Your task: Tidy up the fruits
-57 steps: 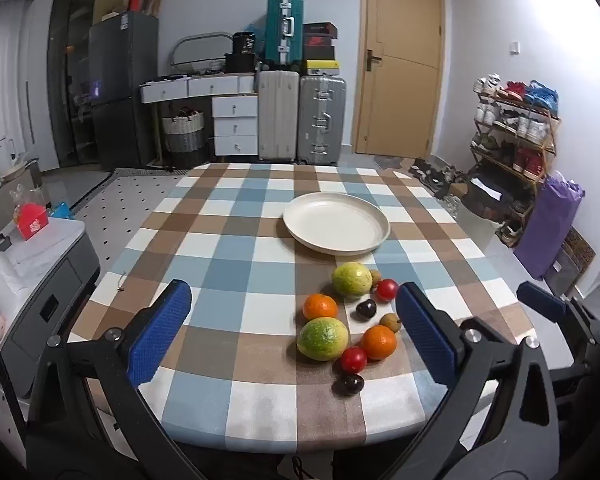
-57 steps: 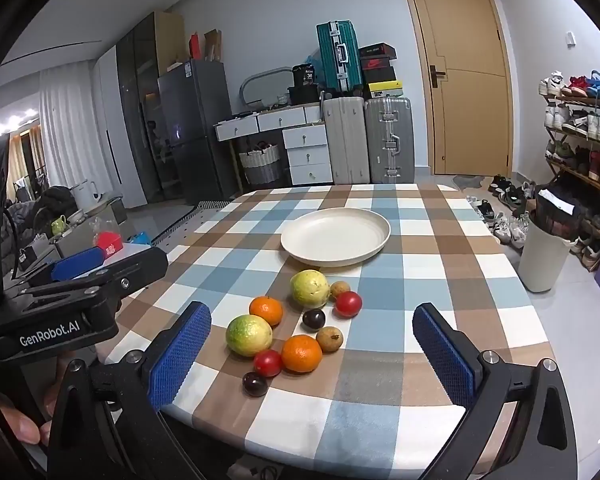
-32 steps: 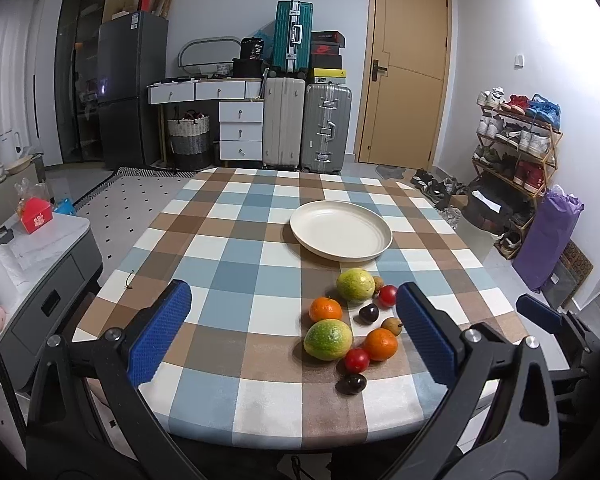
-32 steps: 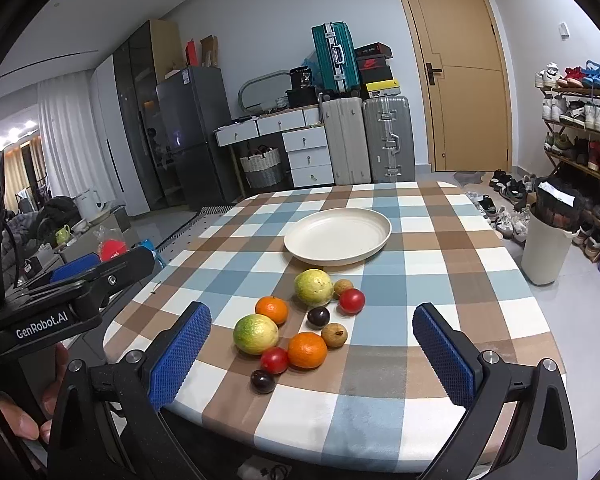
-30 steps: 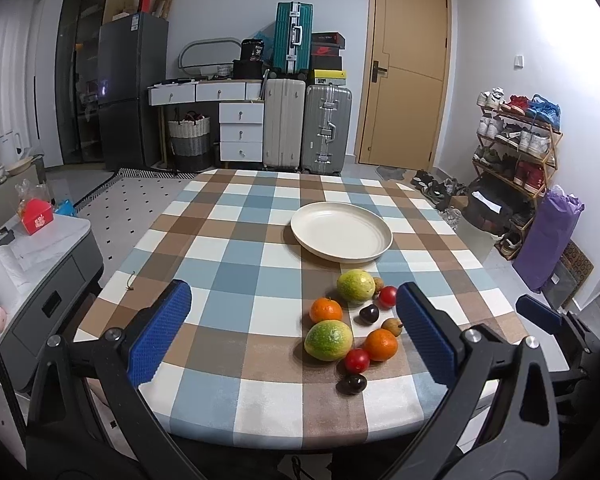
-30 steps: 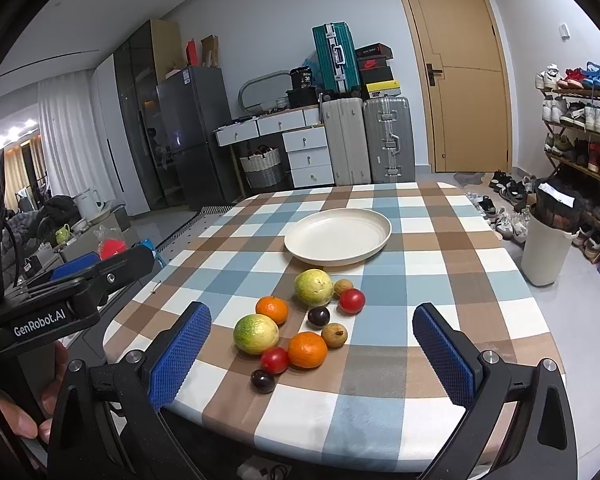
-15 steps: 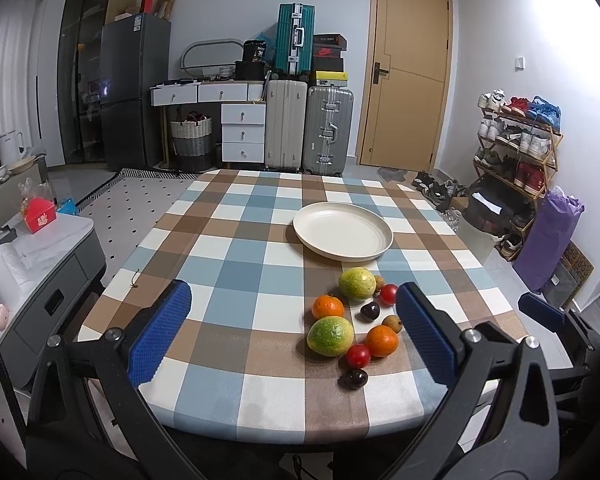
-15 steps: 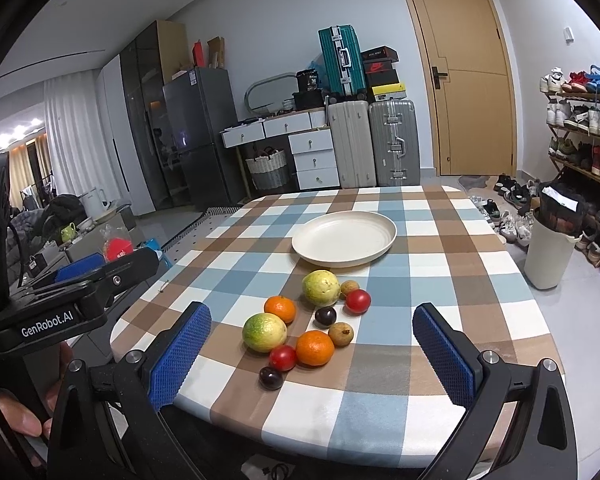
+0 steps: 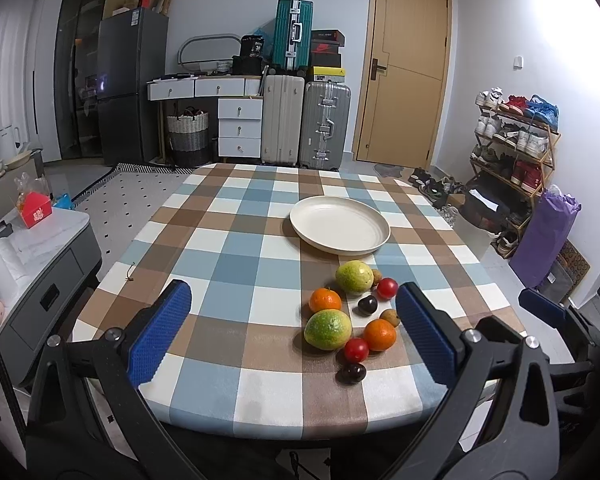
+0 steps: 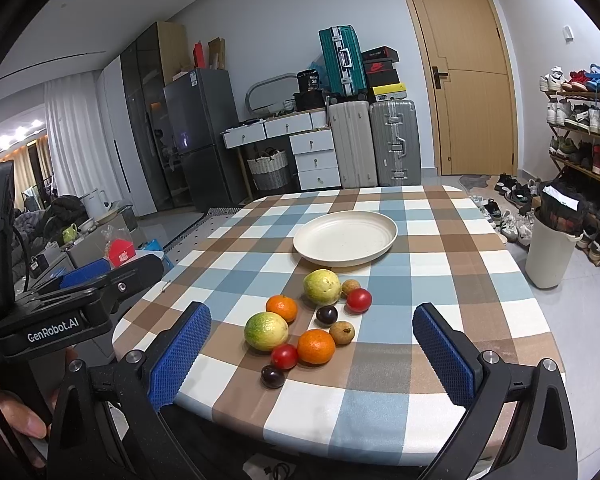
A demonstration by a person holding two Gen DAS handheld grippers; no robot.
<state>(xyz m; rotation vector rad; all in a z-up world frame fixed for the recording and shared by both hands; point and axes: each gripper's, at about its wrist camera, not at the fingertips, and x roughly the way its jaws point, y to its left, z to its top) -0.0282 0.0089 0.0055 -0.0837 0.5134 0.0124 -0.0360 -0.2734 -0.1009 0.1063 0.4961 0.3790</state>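
Note:
An empty cream plate (image 9: pixel 340 226) (image 10: pixel 345 237) sits mid-table on the checked cloth. In front of it lies a cluster of fruit: two green-yellow fruits (image 9: pixel 327 329) (image 10: pixel 266 330), two oranges (image 9: pixel 379 334) (image 10: pixel 316 346), two red tomatoes (image 10: pixel 285 356), dark plums (image 10: pixel 272 376) and small brown fruits (image 10: pixel 342 332). My left gripper (image 9: pixel 294 334) is open and empty, above the table's near edge, left of the cluster. My right gripper (image 10: pixel 312 354) is open and empty, held back above the near edge, framing the cluster.
The checked table (image 9: pixel 236 264) has a rounded near edge. A grey side cabinet (image 9: pixel 40 264) stands to its left, a shoe rack (image 9: pixel 516 152) and white bin (image 10: pixel 550 256) to its right. Suitcases (image 9: pixel 304 120) and drawers stand at the far wall.
Both grippers have drawn back and risen slightly from the table, so the fruit and plate look a little farther off. Nothing on the table has moved.

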